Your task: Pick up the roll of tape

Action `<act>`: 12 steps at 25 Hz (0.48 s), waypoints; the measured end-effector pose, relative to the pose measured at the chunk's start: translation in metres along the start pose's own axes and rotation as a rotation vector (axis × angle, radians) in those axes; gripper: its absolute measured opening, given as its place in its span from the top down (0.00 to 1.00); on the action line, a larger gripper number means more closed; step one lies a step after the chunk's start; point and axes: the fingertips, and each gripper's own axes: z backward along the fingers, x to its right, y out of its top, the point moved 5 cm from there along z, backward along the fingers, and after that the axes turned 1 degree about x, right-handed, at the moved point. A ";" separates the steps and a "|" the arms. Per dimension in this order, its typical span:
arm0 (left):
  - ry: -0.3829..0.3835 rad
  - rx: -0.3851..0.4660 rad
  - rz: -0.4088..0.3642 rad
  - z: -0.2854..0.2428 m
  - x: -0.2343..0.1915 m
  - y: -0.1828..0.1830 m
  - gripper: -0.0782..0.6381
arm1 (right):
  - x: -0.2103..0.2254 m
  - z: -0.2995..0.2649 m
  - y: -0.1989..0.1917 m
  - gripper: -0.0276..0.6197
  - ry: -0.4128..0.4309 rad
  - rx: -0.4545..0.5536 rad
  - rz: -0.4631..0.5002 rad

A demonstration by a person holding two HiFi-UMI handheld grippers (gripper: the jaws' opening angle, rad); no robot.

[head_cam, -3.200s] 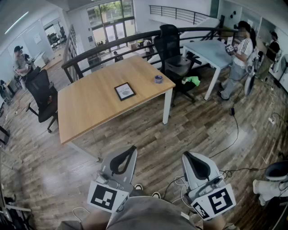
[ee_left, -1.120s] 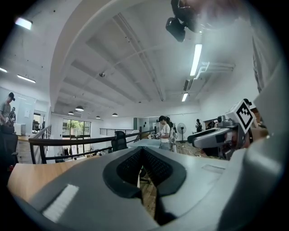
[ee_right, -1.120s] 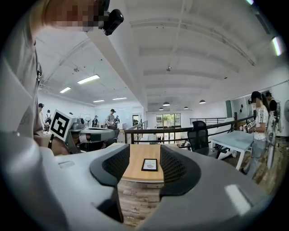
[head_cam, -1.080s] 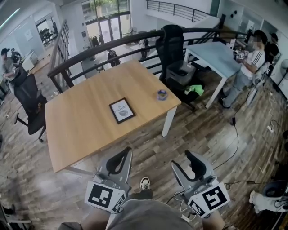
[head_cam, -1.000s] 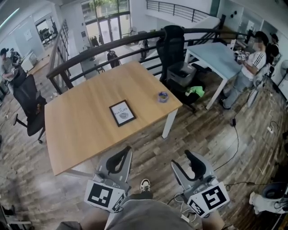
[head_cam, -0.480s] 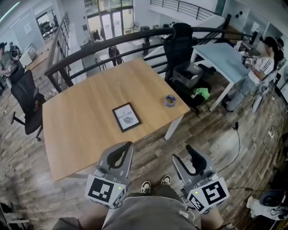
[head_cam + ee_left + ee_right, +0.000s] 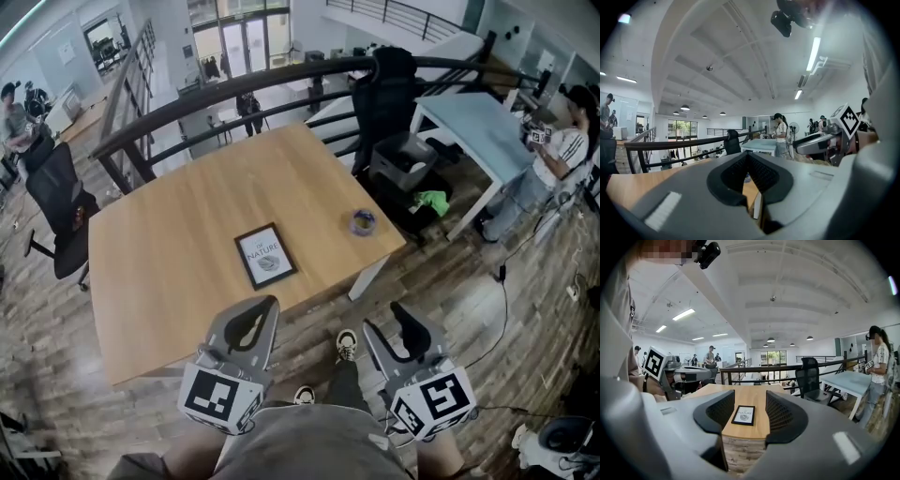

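The roll of tape (image 7: 363,222) is small and bluish and sits near the right edge of a wooden table (image 7: 187,216). In the head view my two grippers hang low in front of my body, short of the table's near edge. My left gripper (image 7: 248,328) (image 7: 747,157) is shut, fingertips touching, with nothing between them. My right gripper (image 7: 412,323) (image 7: 750,401) is open and empty. Between its fingers the right gripper view shows the table (image 7: 717,391) and a black picture frame (image 7: 744,415). Both grippers are well away from the tape.
The black picture frame (image 7: 265,256) lies mid-table near the front edge. Black office chairs (image 7: 58,202) (image 7: 394,84) stand at the left and far right. A dark railing (image 7: 234,89) runs behind the table. A pale blue table (image 7: 478,117) and a person (image 7: 562,150) are at the right. Cables lie on the floor.
The table has drawn nearer and lower in the head view as I walk towards it. Both grippers keep their pose and state.
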 end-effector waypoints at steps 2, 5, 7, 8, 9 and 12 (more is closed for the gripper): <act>0.010 -0.007 -0.008 -0.018 -0.005 0.000 0.89 | 0.018 -0.014 0.000 0.66 0.009 -0.010 -0.005; 0.026 -0.035 -0.024 -0.047 -0.016 -0.003 0.89 | 0.045 -0.036 0.003 0.66 0.013 -0.019 -0.003; 0.045 -0.052 -0.031 -0.066 -0.024 -0.003 0.89 | 0.063 -0.051 0.005 0.66 0.022 -0.020 -0.011; 0.054 -0.056 -0.034 -0.077 -0.026 -0.002 0.89 | 0.074 -0.059 0.006 0.66 0.029 -0.022 -0.014; 0.059 -0.058 -0.036 -0.089 -0.028 0.000 0.89 | 0.085 -0.067 0.008 0.66 0.037 -0.025 -0.015; 0.069 -0.073 -0.034 -0.128 -0.033 0.003 0.89 | 0.119 -0.092 0.016 0.66 0.066 -0.034 -0.017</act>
